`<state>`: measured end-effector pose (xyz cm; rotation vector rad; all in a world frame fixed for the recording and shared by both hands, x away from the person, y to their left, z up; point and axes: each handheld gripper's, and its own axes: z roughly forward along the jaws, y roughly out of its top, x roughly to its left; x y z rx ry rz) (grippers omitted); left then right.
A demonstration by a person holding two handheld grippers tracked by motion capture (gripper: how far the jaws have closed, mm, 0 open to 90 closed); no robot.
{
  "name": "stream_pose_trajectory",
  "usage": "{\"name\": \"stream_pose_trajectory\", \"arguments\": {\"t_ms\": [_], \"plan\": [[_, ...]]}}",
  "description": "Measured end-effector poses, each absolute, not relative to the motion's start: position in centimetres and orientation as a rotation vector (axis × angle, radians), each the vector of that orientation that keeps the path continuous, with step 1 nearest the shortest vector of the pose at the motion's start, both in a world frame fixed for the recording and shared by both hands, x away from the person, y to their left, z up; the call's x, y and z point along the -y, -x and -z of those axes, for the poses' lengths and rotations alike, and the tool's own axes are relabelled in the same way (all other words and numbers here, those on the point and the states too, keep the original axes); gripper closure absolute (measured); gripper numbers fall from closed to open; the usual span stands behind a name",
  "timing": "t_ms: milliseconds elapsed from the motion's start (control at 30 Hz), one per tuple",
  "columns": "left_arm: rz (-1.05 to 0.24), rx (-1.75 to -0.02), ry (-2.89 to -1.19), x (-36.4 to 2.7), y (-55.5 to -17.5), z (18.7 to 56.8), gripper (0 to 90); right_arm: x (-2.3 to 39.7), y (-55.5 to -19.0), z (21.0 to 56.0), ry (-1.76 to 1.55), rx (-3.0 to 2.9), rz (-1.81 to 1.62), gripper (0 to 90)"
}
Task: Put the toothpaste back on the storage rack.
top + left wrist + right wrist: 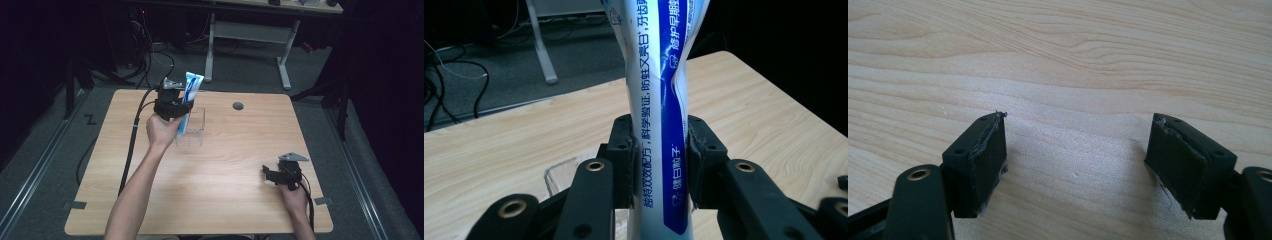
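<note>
Gripping toothpaste tube (pixel 659 115): left tongs (pixel 659 165); right tongs (pixel 1078 160) agape.

Your table (pixel 225 190): light wood, rounded corners, standing on grey floor (pixel 45 175).
You have one clear plastic container (pixel 192 131) resting on it, left of centre toward the far edge. A round grey grommet (pixel 238 106) sits in the top near the far edge, apart from the container.
</note>
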<state>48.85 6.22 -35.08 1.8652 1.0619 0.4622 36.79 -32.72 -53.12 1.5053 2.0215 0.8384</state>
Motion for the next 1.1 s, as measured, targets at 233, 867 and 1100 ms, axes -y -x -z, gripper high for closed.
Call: {"name": "stream_pose_trajectory", "arguments": {"t_ms": [233,867,1100], "plan": [[-0.472,-1.043,-1.846,-5.6,-49.7,34.8,69.7,32.7,-36.8,53.1,-1.505,-2.022,-0.838,23.8],[-0.544,-1.048,-1.858,-3.5,-51.8,36.5,68.5,32.7,-36.8,53.1,-1.503,-2.024,-0.839,23.9],[-0.565,-1.057,-1.886,-3.2,-52.4,37.4,68.1,32.7,-36.8,53.1,-1.504,-2.023,-0.84,23.9]]}}
